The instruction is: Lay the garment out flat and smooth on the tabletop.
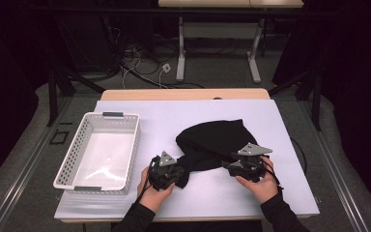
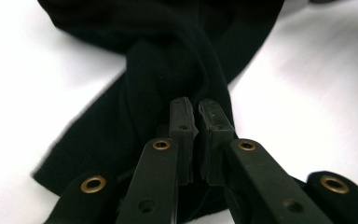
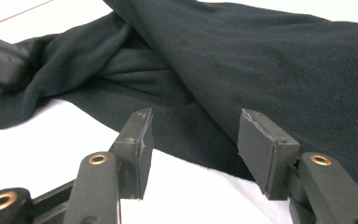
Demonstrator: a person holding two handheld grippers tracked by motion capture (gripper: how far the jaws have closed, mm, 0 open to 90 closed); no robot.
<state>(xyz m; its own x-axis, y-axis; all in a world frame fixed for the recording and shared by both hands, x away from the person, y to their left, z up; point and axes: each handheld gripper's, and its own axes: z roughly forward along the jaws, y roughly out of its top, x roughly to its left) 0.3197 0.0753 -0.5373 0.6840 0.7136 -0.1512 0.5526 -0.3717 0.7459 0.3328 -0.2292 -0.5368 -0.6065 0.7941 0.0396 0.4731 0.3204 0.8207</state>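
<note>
A black cloth [image 1: 212,140] lies bunched on the white table top, right of centre. One narrow end of the cloth [image 2: 168,60] trails toward the person's left hand. My left gripper [image 2: 196,109] is shut on that end, with a fold pinched at the pad tips; in the high view the left gripper [image 1: 180,169] sits at the cloth's lower left. My right gripper [image 3: 193,130] is open, its pads just above the table at the near hem of the cloth [image 3: 261,60], with nothing pressed between them. From above, the right gripper [image 1: 228,166] is at the cloth's lower right edge.
A white perforated basket [image 1: 77,150] stands to the left on the table top [image 1: 174,111], its inside bare. The left gripper's body [image 3: 0,60] appears at the far left of the right gripper view. Beyond the table are dark floor, cables and another table's legs.
</note>
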